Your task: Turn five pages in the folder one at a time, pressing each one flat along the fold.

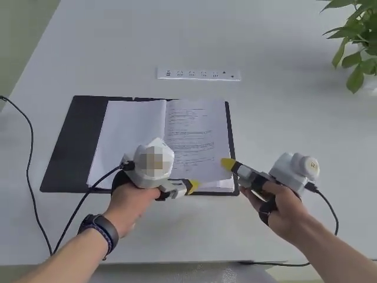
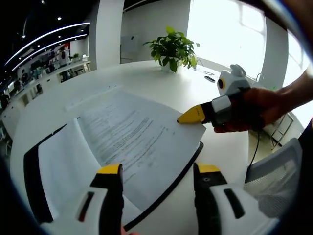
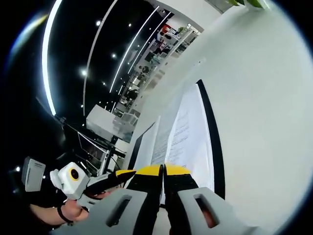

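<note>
Black folder [image 1: 65, 153] lies open on the desk [image 1: 283, 106]. Left tongs [image 2: 159, 169], spread, straddle its near edge; right tongs [image 1: 228, 163], pressed together, touch its right-hand page [image 1: 194, 132] at the outer edge.

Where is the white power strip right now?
In the head view, the white power strip lies beyond the far edge of the open black folder, left of the green potted plant.

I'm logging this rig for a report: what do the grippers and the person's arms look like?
Both the left gripper and right gripper have white rounded bodies, black and grey mid-sections and yellow-tipped fingers. A black cable trails from each. A dark watch sits on the left wrist; the forearms are unsleeved, and a black strap wraps each hand.
</note>
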### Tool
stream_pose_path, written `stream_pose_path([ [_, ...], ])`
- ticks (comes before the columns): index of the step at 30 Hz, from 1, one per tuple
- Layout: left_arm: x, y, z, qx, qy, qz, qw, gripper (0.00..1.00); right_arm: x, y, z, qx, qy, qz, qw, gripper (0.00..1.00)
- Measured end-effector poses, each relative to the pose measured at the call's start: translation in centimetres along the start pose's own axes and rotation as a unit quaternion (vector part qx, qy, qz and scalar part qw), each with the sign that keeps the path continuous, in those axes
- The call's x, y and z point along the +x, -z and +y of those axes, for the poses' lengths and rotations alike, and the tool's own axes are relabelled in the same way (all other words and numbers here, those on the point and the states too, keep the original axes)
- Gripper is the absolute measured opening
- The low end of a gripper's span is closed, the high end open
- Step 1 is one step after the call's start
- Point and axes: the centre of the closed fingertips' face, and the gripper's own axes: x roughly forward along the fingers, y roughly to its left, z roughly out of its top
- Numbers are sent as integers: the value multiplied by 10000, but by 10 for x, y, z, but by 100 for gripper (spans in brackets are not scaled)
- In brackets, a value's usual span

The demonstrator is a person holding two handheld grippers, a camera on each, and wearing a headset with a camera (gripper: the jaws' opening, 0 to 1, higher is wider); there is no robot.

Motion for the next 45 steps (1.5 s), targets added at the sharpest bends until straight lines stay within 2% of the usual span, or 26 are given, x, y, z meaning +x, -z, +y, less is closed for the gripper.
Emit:
stream_pose_path([
  [7,-15,5,12,-42,-56,-55,10000,59,-1,1,1,-109,48,-15,9999,0],
  [12,-28,11,29,-130,-162,-105,9997,59,-2,0,4,-158,64,-44,9998,0],
  [19,-51,19,50,-212,-343,-191,9990,59,-1,-2,18,-283,-4,-60,9996,0],
  [27,-75,31,71,-253,-520,-226,9981,59,3,-6,42,-525,-243,-43,9983,0],
  [36,-100,45,87,-257,-726,-239,9967,60,13,-5,87,-905,-651,29,9938,0],
  [45,-120,53,100,-266,-873,-248,9955,61,34,3,130,-1122,-1039,101,9882,0],
])
